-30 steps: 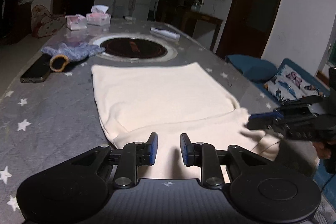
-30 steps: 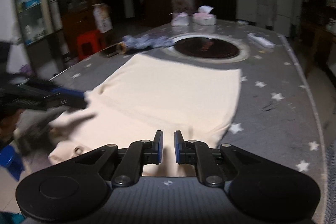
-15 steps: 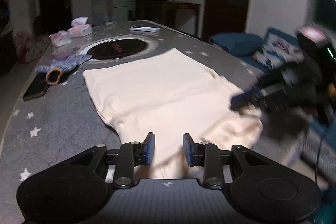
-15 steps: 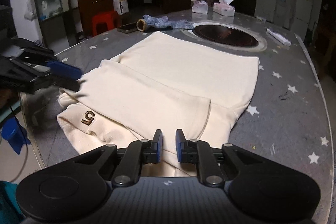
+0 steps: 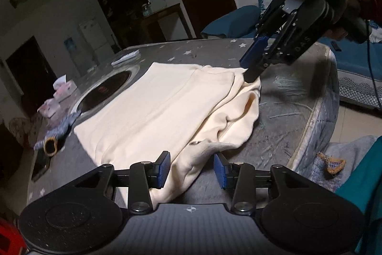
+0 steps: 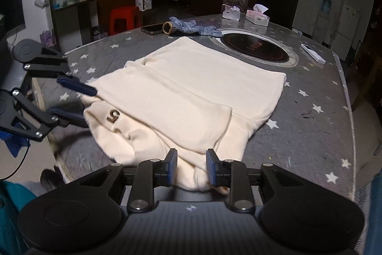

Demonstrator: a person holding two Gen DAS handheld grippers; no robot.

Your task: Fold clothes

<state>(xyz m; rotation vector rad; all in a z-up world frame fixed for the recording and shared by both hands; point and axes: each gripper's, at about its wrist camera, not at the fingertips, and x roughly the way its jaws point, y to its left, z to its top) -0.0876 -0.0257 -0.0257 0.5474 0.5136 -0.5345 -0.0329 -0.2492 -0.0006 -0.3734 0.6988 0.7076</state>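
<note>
Cloth, soft and cream, bunches between the blue pads of the left gripper (image 5: 192, 170); its jaws are opening and do not press it. The right gripper (image 6: 191, 167) is opening too, a thick fold between its pads, not squeezed. The cream garment (image 6: 191, 92) lies folded on the grey star-print table (image 6: 310, 135), with a round dark hob (image 6: 255, 50) behind

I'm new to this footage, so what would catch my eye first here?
A cream garment, partly folded, spreads across the star-printed table, a small "5" near its left edge. Both grippers sit at its near edge, jaws opening: the right gripper and the left gripper each straddle cloth.
</note>
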